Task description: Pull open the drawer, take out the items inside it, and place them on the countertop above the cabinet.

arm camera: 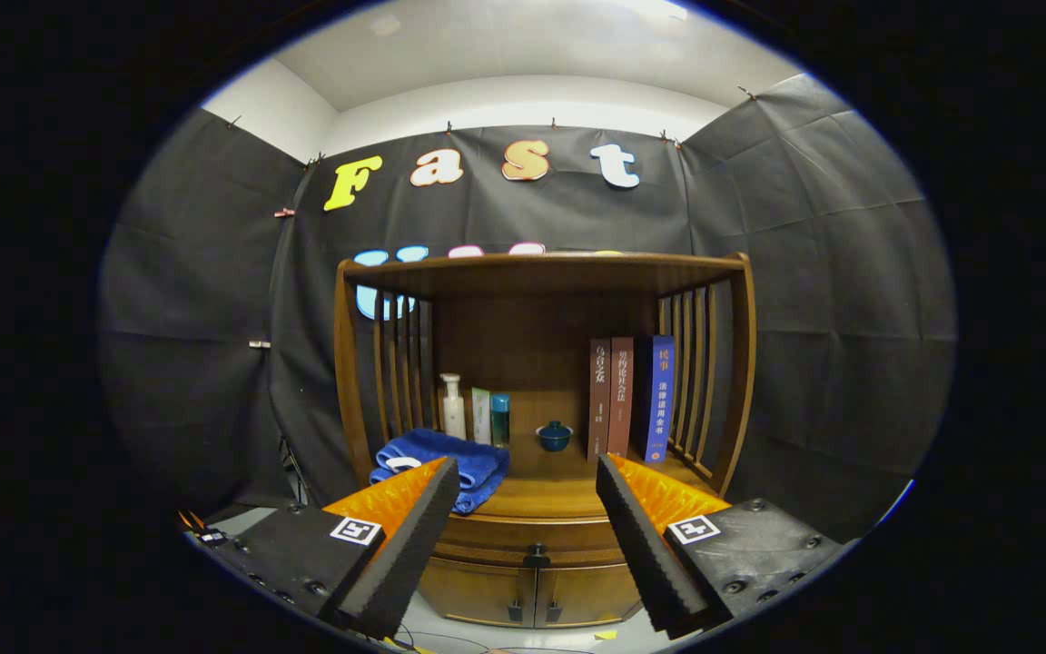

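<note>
Tongs: my gripper hangs released, its 2 foam-faced fingers spread wide with nothing between them, facing the wooden cabinet
Drawer: the drawer sits shut just under the countertop, its small dark knob in the gap between my fingers and a little beyond them; what lies inside is hidden
Step in hand: by my reading, the approach to the knob, the pull not yet begun
How I would do it well: bring the fingers level with the knob, centre it between the pads, close on it squarely, then draw straight back along the drawer's run so it does not bind
Countertop: a blue towel lies behind my left finger, 3 bottles and a small blue lidded cup stand further back, 3 books upright to the right; the bare wood mid-front looks the best landing spot
Risk: the knob is small, so a skewed grip could slip off
</note>
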`<state>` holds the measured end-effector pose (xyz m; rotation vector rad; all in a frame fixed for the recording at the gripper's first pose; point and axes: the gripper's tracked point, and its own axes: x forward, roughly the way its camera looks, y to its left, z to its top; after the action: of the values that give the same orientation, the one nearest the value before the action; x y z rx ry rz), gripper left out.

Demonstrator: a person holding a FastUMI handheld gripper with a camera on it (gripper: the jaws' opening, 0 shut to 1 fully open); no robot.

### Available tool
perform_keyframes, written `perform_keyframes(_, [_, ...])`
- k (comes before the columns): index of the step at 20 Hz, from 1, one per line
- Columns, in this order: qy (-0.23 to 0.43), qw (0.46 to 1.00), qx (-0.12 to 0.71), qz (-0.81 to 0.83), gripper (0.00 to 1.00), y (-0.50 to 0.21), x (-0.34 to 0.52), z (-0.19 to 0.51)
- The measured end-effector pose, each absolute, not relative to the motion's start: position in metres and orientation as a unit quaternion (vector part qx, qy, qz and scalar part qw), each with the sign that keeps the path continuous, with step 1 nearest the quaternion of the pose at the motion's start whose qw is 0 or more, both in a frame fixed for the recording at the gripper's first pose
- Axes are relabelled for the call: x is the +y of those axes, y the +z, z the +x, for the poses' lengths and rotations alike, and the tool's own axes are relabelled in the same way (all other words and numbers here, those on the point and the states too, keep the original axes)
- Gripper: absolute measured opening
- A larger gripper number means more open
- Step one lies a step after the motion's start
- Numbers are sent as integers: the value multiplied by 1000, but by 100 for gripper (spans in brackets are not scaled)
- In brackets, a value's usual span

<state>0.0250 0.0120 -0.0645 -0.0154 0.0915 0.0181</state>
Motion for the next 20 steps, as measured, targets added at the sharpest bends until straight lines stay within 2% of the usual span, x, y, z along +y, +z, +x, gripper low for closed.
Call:
perform_keyframes(15, [-9, 978, 205, 19, 99, -280, -8, 113])
perform_keyframes(20, [-19, 972, 235, 15, 99, -331, -12, 133])
